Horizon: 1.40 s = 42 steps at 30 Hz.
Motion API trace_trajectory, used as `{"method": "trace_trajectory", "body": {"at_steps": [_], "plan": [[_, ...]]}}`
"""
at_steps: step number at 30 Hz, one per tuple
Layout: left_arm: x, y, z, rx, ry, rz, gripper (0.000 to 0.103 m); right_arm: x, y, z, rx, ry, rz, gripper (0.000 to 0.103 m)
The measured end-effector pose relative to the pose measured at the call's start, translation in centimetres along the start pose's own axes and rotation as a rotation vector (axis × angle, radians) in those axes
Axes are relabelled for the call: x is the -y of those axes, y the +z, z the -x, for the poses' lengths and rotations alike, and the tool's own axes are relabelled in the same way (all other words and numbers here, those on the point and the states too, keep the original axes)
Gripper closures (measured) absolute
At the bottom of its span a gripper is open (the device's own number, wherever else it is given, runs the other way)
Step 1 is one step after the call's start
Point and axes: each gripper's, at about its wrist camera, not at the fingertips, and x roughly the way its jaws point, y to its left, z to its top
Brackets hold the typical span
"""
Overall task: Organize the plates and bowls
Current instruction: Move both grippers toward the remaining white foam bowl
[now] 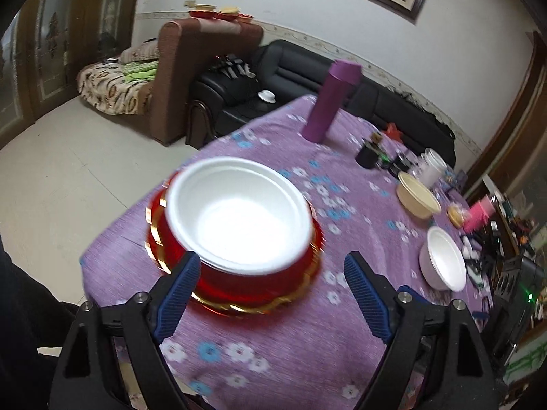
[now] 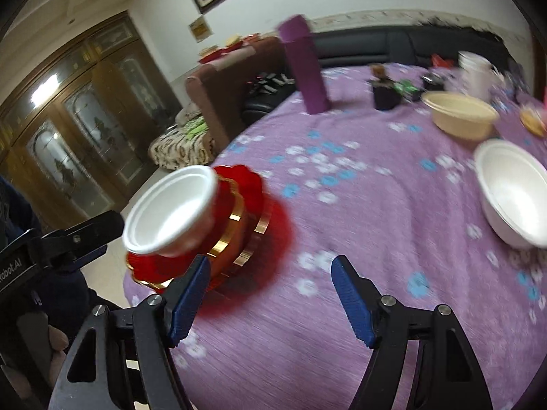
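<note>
Fingers of left gripper (image 1: 271,268) spread wide, empty — white bowl (image 1: 239,217) sits in red gold-rimmed plates (image 1: 259,294) just ahead on the purple tablecloth (image 1: 307,352). Right gripper (image 2: 270,275) also spread, empty — second white bowl (image 2: 512,194) well apart.

White foam bowl (image 1: 239,215) on red, gold-rimmed plates (image 1: 239,294); lilac tabletop cloth (image 1: 307,341) with white and blue flowers; purple flask (image 1: 330,100); cream bowl (image 1: 417,196).
</note>
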Motion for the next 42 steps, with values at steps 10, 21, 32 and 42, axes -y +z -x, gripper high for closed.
{"method": "trace_trajectory", "body": {"at_steps": [10,21,32,42], "plan": [[8.1,-2.7,-2.2,-0.075,-0.018,-0.154,0.017,9.2,-1.6,5.4,0.090,-0.149,-0.105,0.024],[14.4,-5.3,-6.4,-0.191,-0.013,-0.264,0.017,16.6,1.5,8.1,0.258,-0.425,-0.057,0.021],[18.6,-4.9,-10.6,-0.228,-0.035,-0.275,0.017,22.8,2.1,8.9,0.297,-0.496,-0.173,0.019],[23.4,-2.6,-16.1,-0.279,-0.122,-0.261,0.018,25.3,1.8,6.2,0.167,-0.465,-0.275,0.019]]}}
